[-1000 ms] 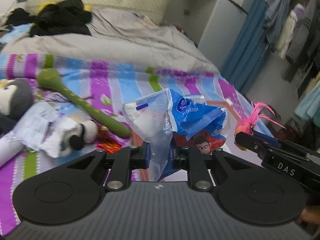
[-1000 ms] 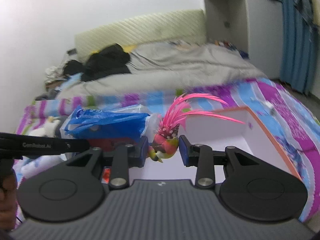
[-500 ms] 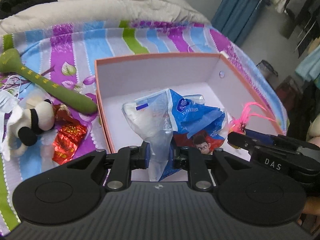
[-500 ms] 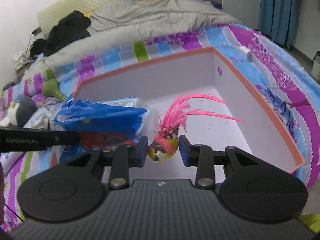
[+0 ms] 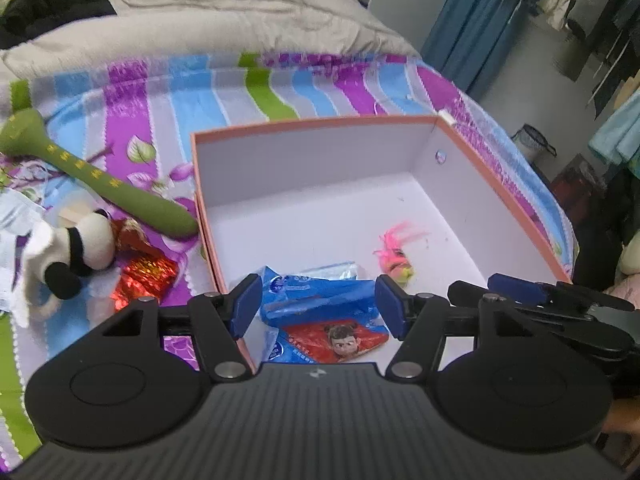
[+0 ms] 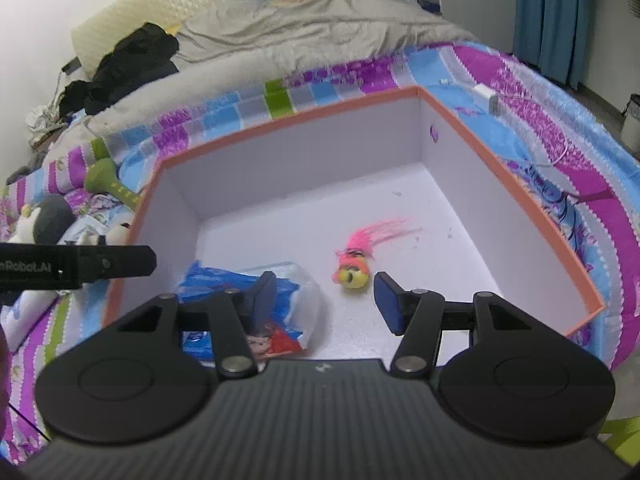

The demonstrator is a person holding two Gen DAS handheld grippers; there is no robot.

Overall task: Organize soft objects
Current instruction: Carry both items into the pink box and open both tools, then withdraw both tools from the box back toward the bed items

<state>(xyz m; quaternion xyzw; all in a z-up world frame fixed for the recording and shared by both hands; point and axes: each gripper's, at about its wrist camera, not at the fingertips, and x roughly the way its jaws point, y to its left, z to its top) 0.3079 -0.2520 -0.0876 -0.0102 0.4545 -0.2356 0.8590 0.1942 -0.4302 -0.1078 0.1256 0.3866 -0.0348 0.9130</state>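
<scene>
An orange-rimmed box (image 5: 320, 121) with a white inside sits on the striped bedspread; it also shows in the right wrist view (image 6: 500, 168). A blue and clear plastic bag (image 5: 320, 304) lies on the box floor at the near left, seen too in the right wrist view (image 6: 248, 280). A pink-feathered toy (image 5: 396, 256) lies beside it (image 6: 354, 268). My left gripper (image 5: 318, 308) is open and empty above the bag. My right gripper (image 6: 324, 300) is open and empty just above the toy.
Left of the box lie a green stick toy (image 5: 96, 180), a black-and-white plush (image 5: 76, 252) and a red foil wrapper (image 5: 144, 276). A penguin plush (image 6: 44, 220) lies further left. A grey duvet (image 5: 200, 12) and black clothes (image 6: 128, 64) cover the far bed.
Both grippers have opened over the box. The bag has dropped from the left gripper and the feathered toy from the right one; both now lie on the box floor.
</scene>
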